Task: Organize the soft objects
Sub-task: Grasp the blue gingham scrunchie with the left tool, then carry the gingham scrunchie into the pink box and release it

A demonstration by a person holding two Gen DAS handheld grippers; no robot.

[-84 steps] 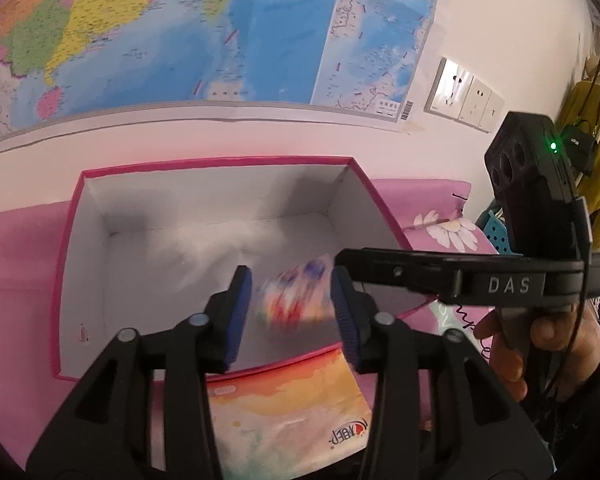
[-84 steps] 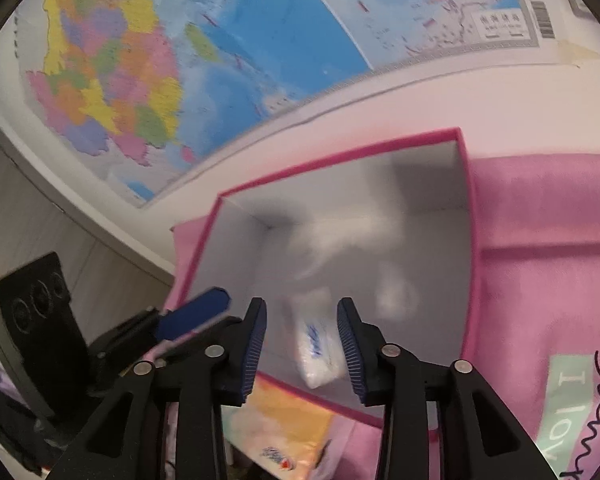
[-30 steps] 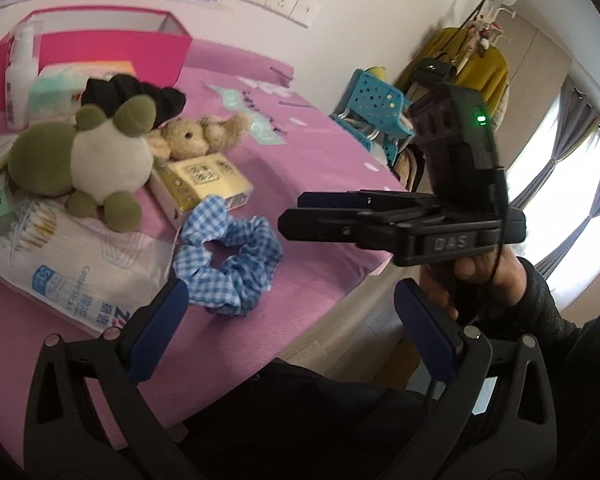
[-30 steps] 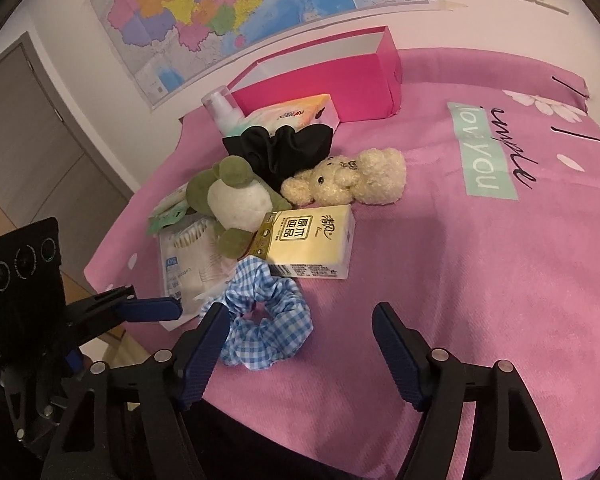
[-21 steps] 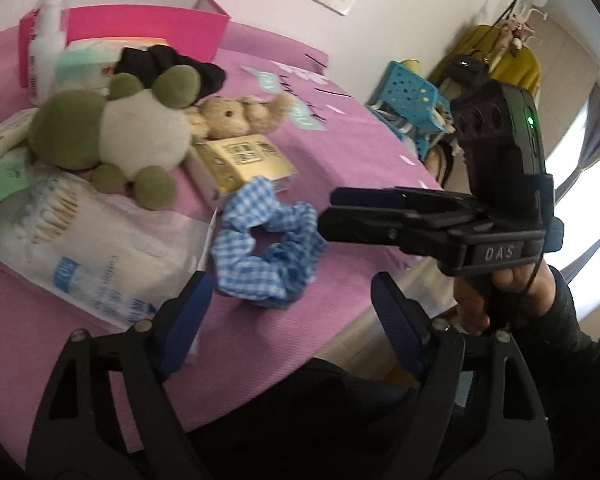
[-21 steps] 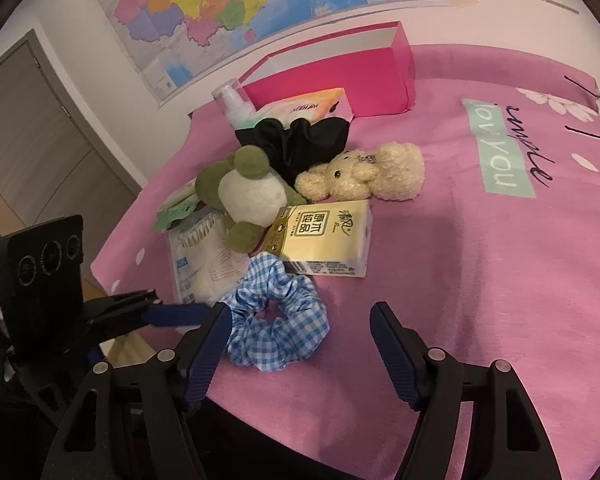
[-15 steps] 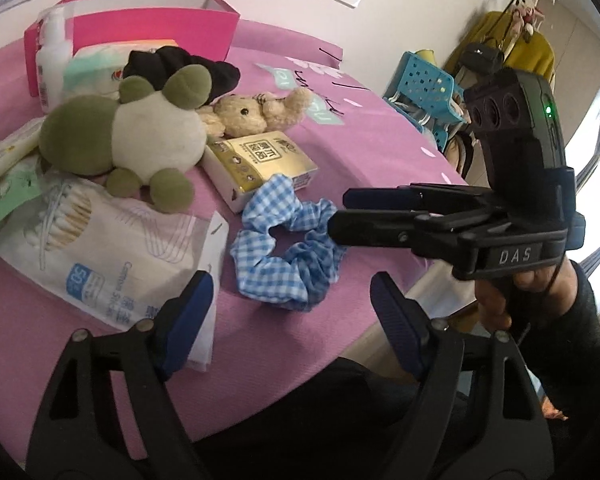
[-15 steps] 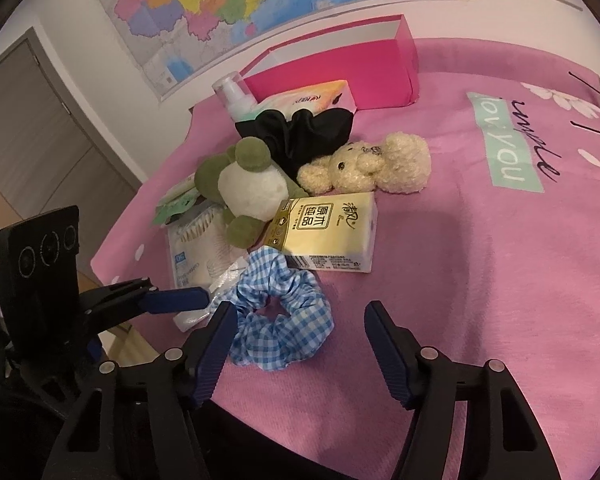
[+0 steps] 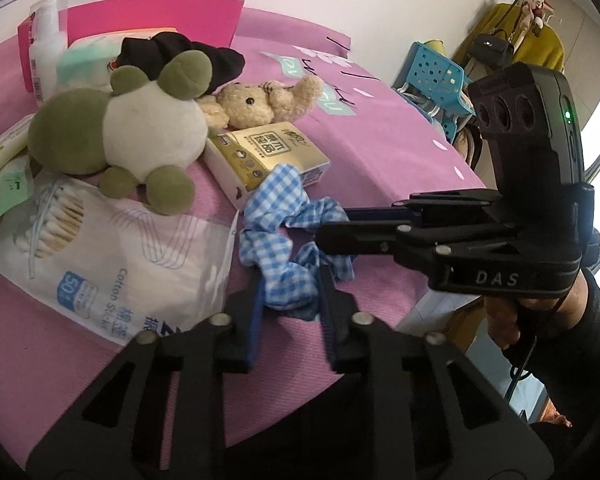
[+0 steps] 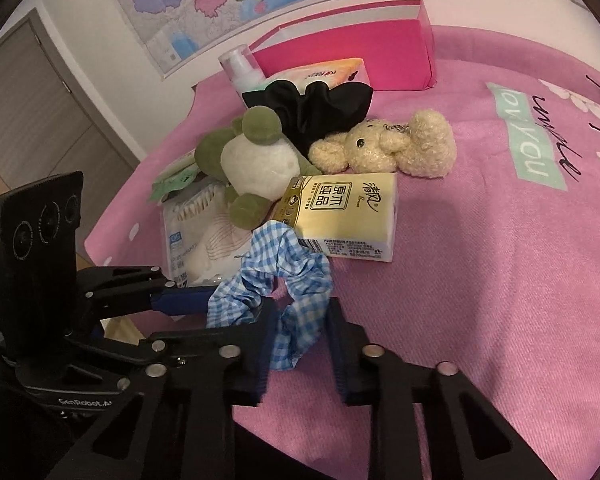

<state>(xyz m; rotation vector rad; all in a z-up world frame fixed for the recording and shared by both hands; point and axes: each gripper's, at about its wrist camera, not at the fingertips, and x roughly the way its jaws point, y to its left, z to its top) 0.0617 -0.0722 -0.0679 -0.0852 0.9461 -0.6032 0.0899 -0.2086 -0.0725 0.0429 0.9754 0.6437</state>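
Pink bed [image 10: 500, 280]: two scrunchies [image 10: 284, 276], two plush toys [image 10: 256, 164].

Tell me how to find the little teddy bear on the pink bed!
Find the pink box by the wall, then come forward past the black scrunchie. The teddy bear lies just behind the gold tissue pack, beside the green frog plush. It is the only tan, curly-furred toy there.

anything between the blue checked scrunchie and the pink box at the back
Yes. The yellow tissue pack, green plush, beige teddy and black scrunchie lie between the blue checked scrunchie and the pink box; going over them looks clear.
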